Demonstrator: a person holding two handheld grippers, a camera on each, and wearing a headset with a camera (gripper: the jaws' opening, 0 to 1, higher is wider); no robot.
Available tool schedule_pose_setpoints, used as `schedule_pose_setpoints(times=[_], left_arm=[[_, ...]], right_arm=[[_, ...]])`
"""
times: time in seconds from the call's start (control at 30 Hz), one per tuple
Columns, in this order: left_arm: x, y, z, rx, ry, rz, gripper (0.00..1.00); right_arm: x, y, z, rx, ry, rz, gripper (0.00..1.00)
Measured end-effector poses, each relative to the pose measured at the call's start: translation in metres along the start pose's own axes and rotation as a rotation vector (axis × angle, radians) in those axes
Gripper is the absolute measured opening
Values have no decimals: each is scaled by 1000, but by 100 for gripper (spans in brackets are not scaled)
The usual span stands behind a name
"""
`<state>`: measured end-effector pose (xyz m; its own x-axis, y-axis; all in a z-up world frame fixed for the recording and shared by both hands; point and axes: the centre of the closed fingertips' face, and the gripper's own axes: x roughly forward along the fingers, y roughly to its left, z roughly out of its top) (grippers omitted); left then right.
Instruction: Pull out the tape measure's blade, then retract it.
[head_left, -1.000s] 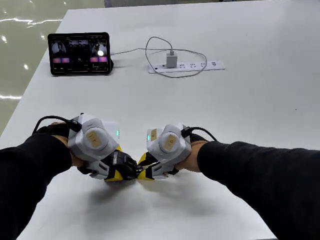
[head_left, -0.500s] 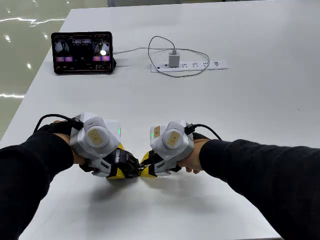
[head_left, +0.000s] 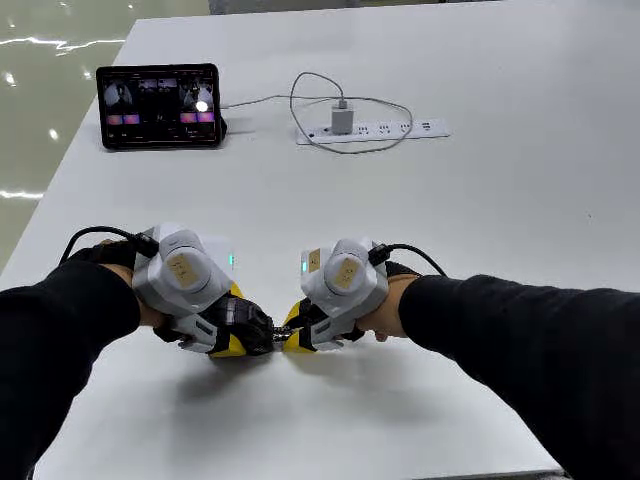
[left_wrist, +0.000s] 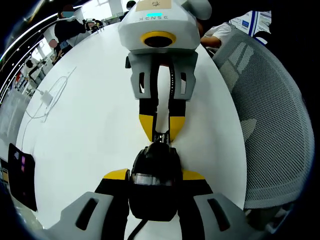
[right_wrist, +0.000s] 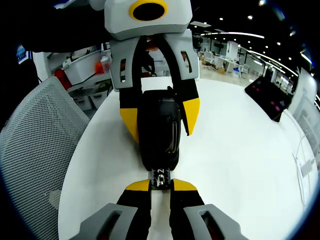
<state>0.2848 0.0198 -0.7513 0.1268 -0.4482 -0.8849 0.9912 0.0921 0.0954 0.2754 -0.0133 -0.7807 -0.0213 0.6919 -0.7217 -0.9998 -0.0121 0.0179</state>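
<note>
At the upper left of the head view a tablet (head_left: 160, 106) stands on the white table (head_left: 500, 220) with its screen lit. To its right, at the upper middle, lies a power strip (head_left: 375, 130) with a white charger (head_left: 343, 121) plugged into it.

Low in that frame, left of centre, my left hand-held gripper (head_left: 238, 336) is clamped on the black tape measure (head_left: 256, 327). I cannot tell whether the tape measure touches the table. Just to the right, my right hand-held gripper (head_left: 292, 338) points straight at the left one, and their yellow tips nearly meet.

In the left gripper view my own jaws rise from the bottom edge and press the tape measure from both sides at the lower middle. The right hand-held gripper reaches down from the top of the frame, its jaws together right at the tape measure's mouth. A grey mesh chair (left_wrist: 270, 125) takes up the right side.

In the right gripper view my own jaws, at the bottom centre, are pinched on the blade (right_wrist: 160, 176). Just a short printed stretch of it shows between them and the tape measure, which sits above in the left one's grip.
</note>
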Motion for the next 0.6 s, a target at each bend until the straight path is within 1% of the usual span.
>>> schedule_pose_setpoints(times=[0.47, 0.6], left_arm=[[-1, -1, 1, -3, 0, 4, 32], [-1, -1, 1, -6, -10, 5, 32]], right_arm=[[-6, 1, -7, 6, 23, 1, 9], [-7, 2, -8, -5, 32, 2, 9]])
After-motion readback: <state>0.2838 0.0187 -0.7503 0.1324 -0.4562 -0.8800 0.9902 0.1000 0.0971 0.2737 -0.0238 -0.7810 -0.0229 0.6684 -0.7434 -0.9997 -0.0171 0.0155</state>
